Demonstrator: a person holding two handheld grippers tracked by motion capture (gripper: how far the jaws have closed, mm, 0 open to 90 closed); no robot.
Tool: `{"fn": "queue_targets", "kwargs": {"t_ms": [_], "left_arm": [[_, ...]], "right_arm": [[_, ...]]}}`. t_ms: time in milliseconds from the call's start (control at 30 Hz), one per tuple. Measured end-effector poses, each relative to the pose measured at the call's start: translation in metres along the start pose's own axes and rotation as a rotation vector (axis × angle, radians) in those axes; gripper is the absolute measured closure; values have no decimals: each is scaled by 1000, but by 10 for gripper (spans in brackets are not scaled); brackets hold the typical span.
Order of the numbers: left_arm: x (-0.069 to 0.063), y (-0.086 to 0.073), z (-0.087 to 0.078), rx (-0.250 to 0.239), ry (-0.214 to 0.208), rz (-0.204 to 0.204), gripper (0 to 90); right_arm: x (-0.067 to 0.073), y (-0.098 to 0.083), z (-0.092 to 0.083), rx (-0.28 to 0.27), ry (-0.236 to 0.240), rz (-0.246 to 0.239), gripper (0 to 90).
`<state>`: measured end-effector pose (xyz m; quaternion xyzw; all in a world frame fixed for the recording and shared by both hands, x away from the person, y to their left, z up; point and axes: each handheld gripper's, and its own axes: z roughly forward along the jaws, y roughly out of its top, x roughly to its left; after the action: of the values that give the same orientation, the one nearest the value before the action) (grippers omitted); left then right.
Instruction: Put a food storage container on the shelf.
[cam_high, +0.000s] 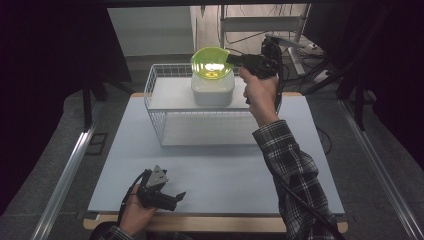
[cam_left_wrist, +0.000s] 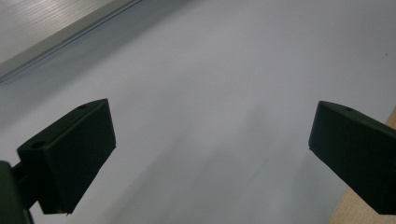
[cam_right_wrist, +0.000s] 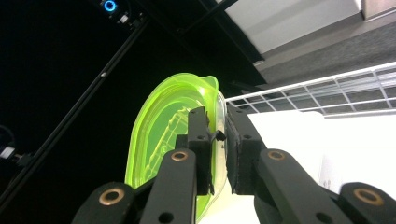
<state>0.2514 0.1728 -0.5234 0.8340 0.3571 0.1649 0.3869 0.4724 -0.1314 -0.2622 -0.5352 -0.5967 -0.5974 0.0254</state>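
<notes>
At the near left of the counter (cam_high: 215, 170), the left tongs (cam_high: 176, 198) rested low in the person's hand with their jaws spread wide and nothing between them, the bare counter showing past them in the left gripper view. Farther back stood a wire basket (cam_high: 155, 95) with a white tub (cam_high: 214, 90) inside it, and just above the tub hung a green lid (cam_high: 211, 62), tilted on edge. At the right, the right tongs (cam_high: 235, 60) were clamped narrow on the lid's rim, one jaw on each side of it, held up by the raised hand (cam_high: 259, 92) in a plaid sleeve (cam_high: 292, 170).
</notes>
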Motion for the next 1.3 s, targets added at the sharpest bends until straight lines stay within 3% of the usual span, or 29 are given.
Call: {"fn": "queue_targets", "kwargs": {"t_ms": [267,400,600,1067,1300], "left_arm": [[-1,0,1,6,-2,8,4],[-1,0,1,8,-3,10,4],[-1,0,1,13,-4,15,5],[-1,0,1,13,-3,13,5],[-2,0,2,16,-2,10,5]], "right_arm": [[-3,0,6,-8,-28,25,793],[-3,0,8,-17,-64,6,702],[-8,2,8,-6,-66,3,699],[-8,1,-3,31,-33,-110,414],[-13,-4,-17,50,-10,-163,361]]}}
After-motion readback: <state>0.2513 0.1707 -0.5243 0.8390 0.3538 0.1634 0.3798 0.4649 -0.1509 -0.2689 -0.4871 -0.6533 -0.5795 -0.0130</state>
